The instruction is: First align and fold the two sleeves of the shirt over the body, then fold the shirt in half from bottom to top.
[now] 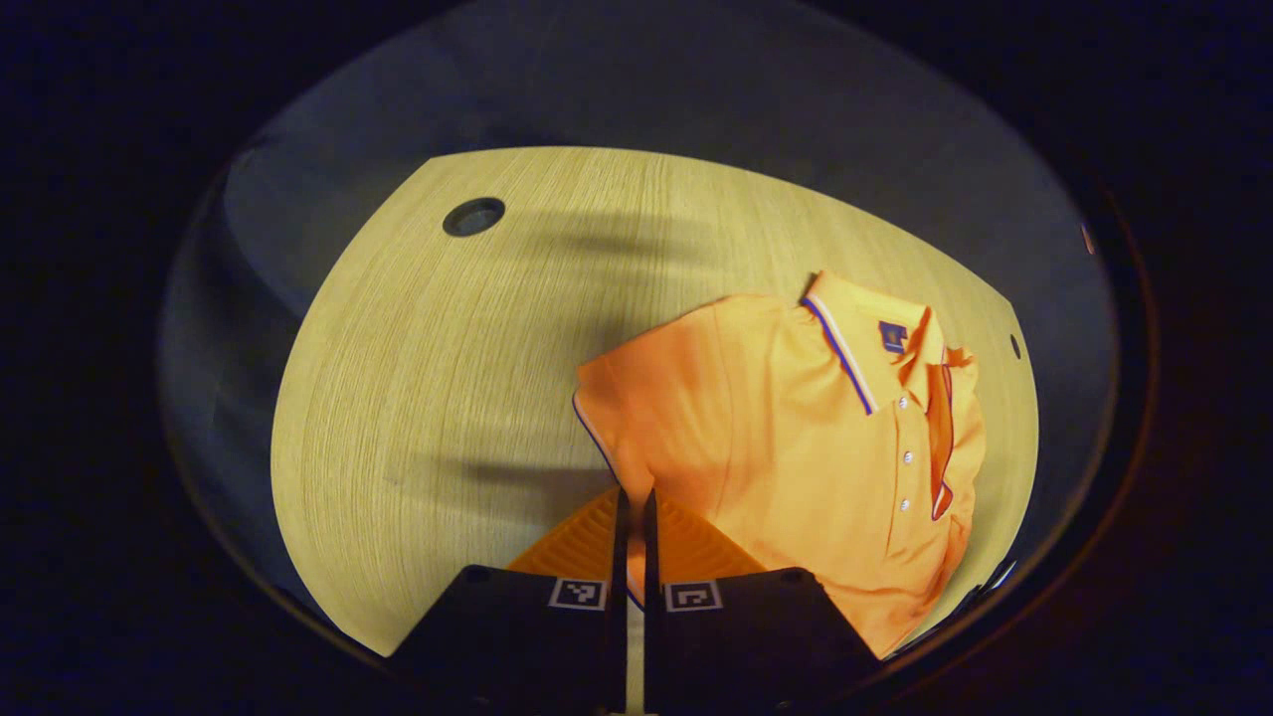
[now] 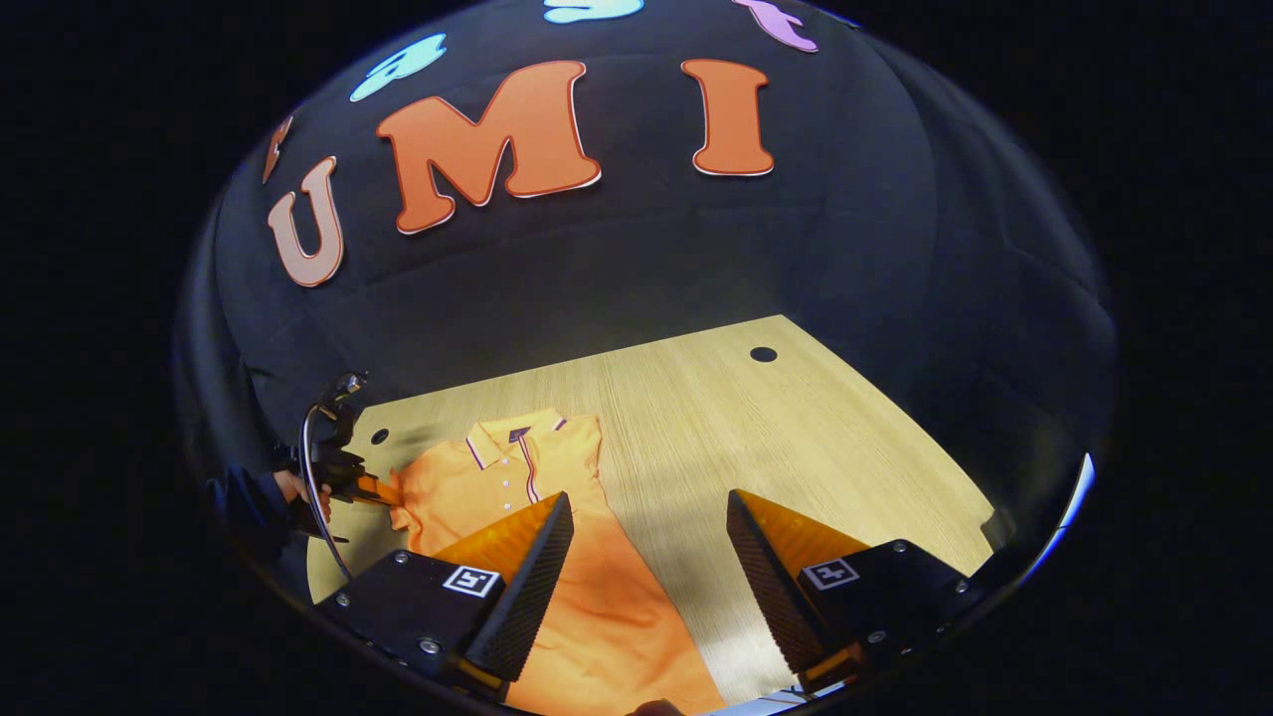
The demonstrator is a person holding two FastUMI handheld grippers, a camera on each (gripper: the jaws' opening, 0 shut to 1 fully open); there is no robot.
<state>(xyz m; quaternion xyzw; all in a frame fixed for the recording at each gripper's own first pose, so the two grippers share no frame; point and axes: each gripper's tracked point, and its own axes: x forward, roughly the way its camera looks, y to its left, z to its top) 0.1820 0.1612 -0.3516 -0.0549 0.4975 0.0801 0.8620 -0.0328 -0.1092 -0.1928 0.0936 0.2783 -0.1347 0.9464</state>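
An orange polo shirt [image 1: 796,447] lies face up on the wooden table [image 1: 448,348], collar [image 1: 840,348] pointing away. My left gripper [image 1: 635,502] is shut on the hem of the near sleeve [image 1: 607,418], which has a dark trim. The far sleeve [image 1: 955,438] lies folded over the buttoned front. In the right gripper view, the left gripper [image 2: 370,489], held by a hand [image 2: 298,492], pinches that sleeve at the shirt's [image 2: 587,587] left side. My right gripper [image 2: 649,497] hovers open above the shirt's lower right edge, with nothing between its fingers.
The table has round cable holes [image 1: 473,216] [image 2: 763,354] near its far corners and a smaller one [image 2: 379,436] beside the collar. Bare wood [image 2: 796,428] stretches to the right of the shirt. Black cloth wall stands behind the table.
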